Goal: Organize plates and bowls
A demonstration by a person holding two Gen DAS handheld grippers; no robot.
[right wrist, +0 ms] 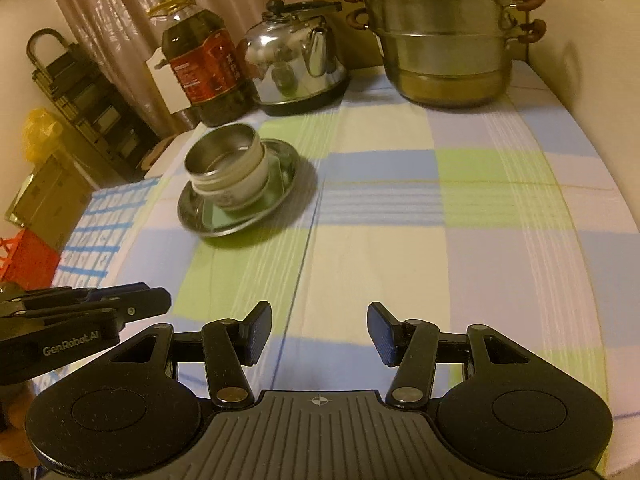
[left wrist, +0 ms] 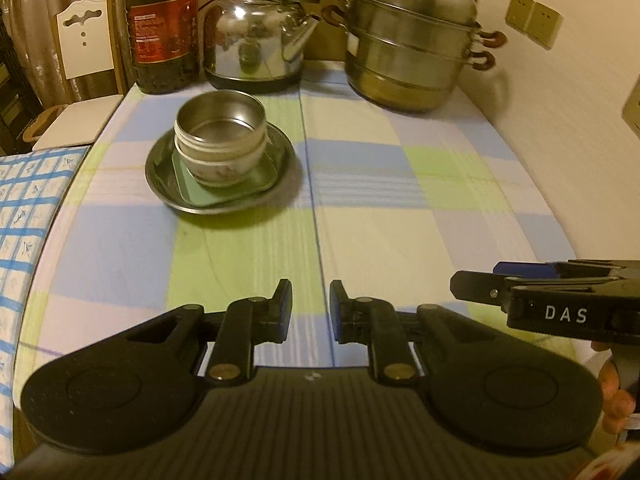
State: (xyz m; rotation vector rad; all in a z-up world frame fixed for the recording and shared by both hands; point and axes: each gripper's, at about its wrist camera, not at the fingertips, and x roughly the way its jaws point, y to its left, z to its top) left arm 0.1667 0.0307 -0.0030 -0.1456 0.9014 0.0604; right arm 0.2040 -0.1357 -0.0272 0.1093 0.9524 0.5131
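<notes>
A stack stands on the checked tablecloth at the far left: a round steel plate [left wrist: 160,172] [right wrist: 289,159], a green square plate [left wrist: 260,184] [right wrist: 222,216] on it, then a flowered ceramic bowl [left wrist: 218,170] [right wrist: 240,198], with a steel bowl [left wrist: 220,120] [right wrist: 224,152] nested on top. My left gripper [left wrist: 311,308] [right wrist: 156,300] hovers over the near part of the table, well short of the stack; its jaws stand a narrow gap apart with nothing between them. My right gripper [right wrist: 320,332] [left wrist: 472,284] is beside it on the right, open wider and empty.
Along the table's back edge stand an oil bottle [left wrist: 164,28], a steel kettle [left wrist: 256,40] and a stacked steel steamer pot [left wrist: 412,40]. A wall [left wrist: 560,120] runs along the right side. A blue-checked cloth [left wrist: 28,216] and a white chair [left wrist: 84,40] are at the left.
</notes>
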